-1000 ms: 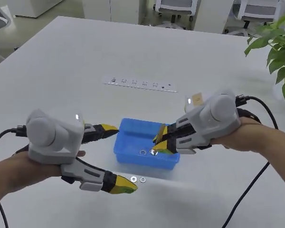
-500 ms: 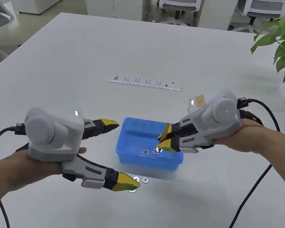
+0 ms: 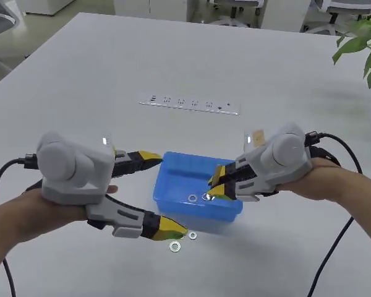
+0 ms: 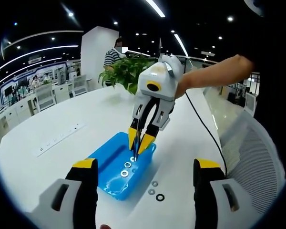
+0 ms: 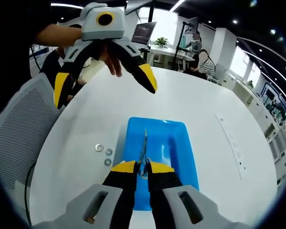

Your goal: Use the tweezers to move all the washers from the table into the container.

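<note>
Tweezers sit pinched between the nearly closed jaws of my right gripper, their thin tips pointing down into the blue container at the middle of the white table. The tips end just at the washers in the container, which lie on its floor near the front wall; I count two in the head view and about three in the left gripper view. That gripper has stayed over the container through the last second, barely changing its pose. My left gripper is spread wide and holds nothing: one jaw reaches along the container's far left corner, the other lies low in front of it. A second ago that lower jaw's tip was left of the loose washers on the table; it has since slid to the right and now sits right beside them. These loose washers, three in the gripper views, rest just outside the container's front wall.
</note>
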{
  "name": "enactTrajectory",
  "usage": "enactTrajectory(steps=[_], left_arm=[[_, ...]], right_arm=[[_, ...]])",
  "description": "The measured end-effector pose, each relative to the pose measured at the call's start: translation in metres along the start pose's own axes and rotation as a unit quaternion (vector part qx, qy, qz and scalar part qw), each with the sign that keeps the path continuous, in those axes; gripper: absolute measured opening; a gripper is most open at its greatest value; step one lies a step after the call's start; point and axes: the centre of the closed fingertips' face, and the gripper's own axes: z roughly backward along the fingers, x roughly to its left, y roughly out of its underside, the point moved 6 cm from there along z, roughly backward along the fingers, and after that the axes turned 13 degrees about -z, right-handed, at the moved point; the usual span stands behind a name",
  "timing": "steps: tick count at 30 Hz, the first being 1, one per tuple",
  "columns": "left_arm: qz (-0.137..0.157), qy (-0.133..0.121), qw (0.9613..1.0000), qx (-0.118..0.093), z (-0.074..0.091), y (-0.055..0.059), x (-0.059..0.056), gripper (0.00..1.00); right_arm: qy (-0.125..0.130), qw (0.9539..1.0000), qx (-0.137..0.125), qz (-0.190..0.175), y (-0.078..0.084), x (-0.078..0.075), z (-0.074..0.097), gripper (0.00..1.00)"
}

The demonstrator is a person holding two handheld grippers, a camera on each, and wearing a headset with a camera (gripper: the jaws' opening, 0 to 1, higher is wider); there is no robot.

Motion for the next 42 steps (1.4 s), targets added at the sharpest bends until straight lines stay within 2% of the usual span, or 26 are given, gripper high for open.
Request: enactTrajectory(steps=[16,20,25,42], left_arm=[[-0.014,0.027,0.9995,0.003,-0.02,-0.007,0.01,0.7],[-0.011,0.043,0.999,0.002,-0.026,-0.009,0.011,0.6],[-0.023,0.056,0.9981,-0.001,-0.036,-0.011,0.015,0.54],[-0.059,0.076,0.9953,0.003,-0.065,-0.018,0.025,0.28]], right_arm=[[-0.004,0.9998,0.02,-0.009,0.015,-0.005,-0.009,0.1],[-0.004,0.9997,0.021,-0.011,0.018,-0.006,-0.01,0.1],[-0.005,0.9997,0.02,-0.015,0.019,-0.008,-0.011,0.1],[-0.004,0.9997,0.016,-0.017,0.021,-0.009,-0.013,0.1]])
